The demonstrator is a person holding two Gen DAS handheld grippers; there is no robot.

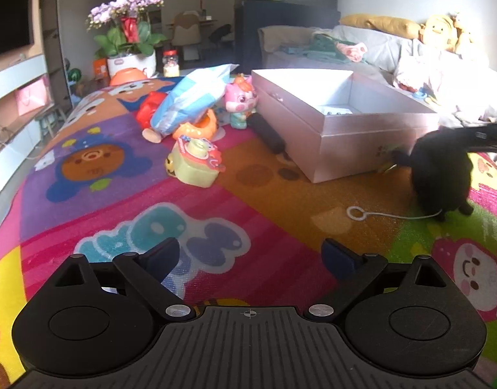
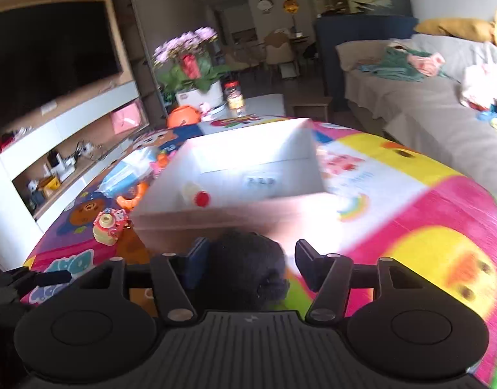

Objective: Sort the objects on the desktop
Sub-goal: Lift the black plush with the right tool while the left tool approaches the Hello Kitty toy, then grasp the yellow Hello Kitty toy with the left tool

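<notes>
The right hand-held gripper (image 2: 250, 264) has a black fuzzy toy (image 2: 245, 269) between its half-spread fingers; the left pad touches it, the right stands apart. Just ahead sits the pale open box (image 2: 216, 217), a red-capped bottle (image 2: 196, 196) inside. The left hand-held gripper (image 1: 250, 257) hangs spread and empty over the colourful surface (image 1: 264, 181), with the toy camera (image 1: 195, 162) ahead to its left.

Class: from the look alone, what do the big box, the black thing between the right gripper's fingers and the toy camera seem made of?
Box: likely cardboard, matte pinkish outside, white inside, crisp folded edges.
Black thing: apparently plush, fuzzy outline, no shine.
Toy camera: probably moulded plastic, smooth, slightly glossy.
</notes>
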